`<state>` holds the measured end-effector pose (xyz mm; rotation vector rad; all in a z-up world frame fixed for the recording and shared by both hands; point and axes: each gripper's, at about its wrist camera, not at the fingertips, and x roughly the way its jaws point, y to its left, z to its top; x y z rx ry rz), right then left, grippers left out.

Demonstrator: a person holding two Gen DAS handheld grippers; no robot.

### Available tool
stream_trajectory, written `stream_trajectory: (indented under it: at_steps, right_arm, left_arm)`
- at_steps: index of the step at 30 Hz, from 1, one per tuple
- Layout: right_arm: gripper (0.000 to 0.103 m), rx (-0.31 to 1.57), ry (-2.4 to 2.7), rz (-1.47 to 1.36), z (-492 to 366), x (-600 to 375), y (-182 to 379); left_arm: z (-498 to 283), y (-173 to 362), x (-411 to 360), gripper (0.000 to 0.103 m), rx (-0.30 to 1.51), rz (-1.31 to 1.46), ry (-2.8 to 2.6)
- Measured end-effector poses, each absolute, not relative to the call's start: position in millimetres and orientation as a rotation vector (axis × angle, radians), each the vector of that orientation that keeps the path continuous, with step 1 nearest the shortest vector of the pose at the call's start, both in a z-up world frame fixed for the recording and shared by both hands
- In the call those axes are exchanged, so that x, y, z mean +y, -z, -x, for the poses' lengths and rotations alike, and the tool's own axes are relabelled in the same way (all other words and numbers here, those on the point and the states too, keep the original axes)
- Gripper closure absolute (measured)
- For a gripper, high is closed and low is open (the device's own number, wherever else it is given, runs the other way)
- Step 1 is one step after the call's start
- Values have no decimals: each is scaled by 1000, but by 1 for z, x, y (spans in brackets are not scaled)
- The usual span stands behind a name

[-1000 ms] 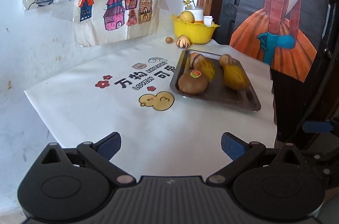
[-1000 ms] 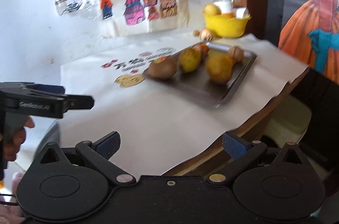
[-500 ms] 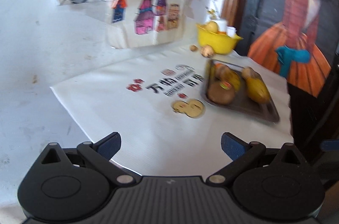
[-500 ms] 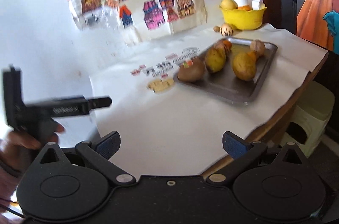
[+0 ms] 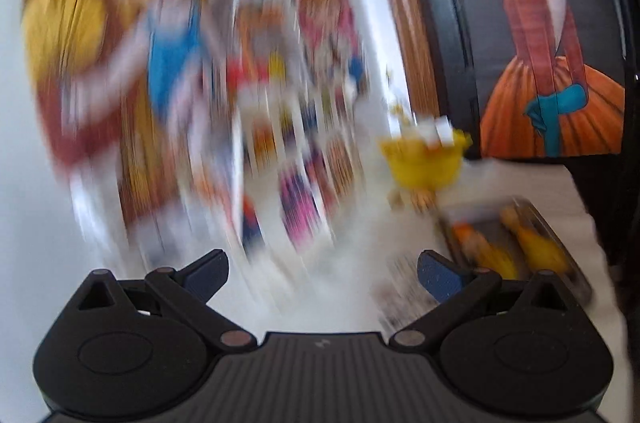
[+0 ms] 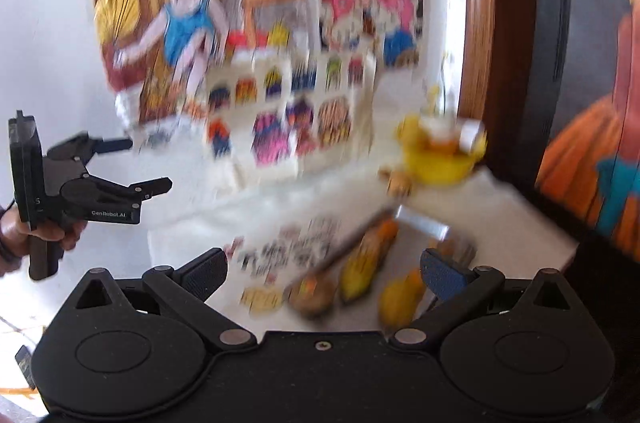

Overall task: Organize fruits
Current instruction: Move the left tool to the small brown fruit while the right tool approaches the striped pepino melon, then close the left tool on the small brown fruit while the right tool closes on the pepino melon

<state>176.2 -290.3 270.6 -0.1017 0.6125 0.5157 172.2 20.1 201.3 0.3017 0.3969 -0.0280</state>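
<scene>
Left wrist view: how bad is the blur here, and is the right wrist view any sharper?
Left wrist view: heavy motion smear over the wall posters, yellow bowl and tray; only the left claw is crisp. Right wrist view: milder blur, poster figures readable, fruits on the tray streaked; the right claw is sharp.

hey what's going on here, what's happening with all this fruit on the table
A person holds two grippers, both open and empty. The left gripper hangs in the air off to the side; the right gripper is near the metal tray of fruit. A yellow bowl sits behind. Nothing is picked up yet; the pictures are blurred.
</scene>
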Motion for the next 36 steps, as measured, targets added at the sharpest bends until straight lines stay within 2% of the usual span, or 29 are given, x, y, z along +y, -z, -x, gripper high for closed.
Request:
stream_trajectory:
  at_steps: [4,8,12,19,26,31,36]
  right_arm:
    - [1,603,-505,88,-233,-275,-336]
    - [0,611,-485,70,-289,-265,-340]
    - [1,697,-446,29,-350,-261,-288]
    - [1,796,-400,-143,-452,-260,-187]
    - [7,882,-319,-307,-538,-248,-108]
    - [13,915,-278,-359,-569,-240,-77]
    - [23,945,-239,-410,-590,-235,-54]
  left_arm:
    - [-218,-248,-2,0,293,-467,17]
    - [-269,-225,-29,0,308,-584,109]
    - [-328,-167,-42,0,383,-564,214]
    - [-413,-77,-56,0,379,-642,313]
    - [-476,-39,-57,0,389,-595,326]
    - [-507,-23,-59,1,428,-548,315]
    - [-525,-6,-58,2,433,-558,324]
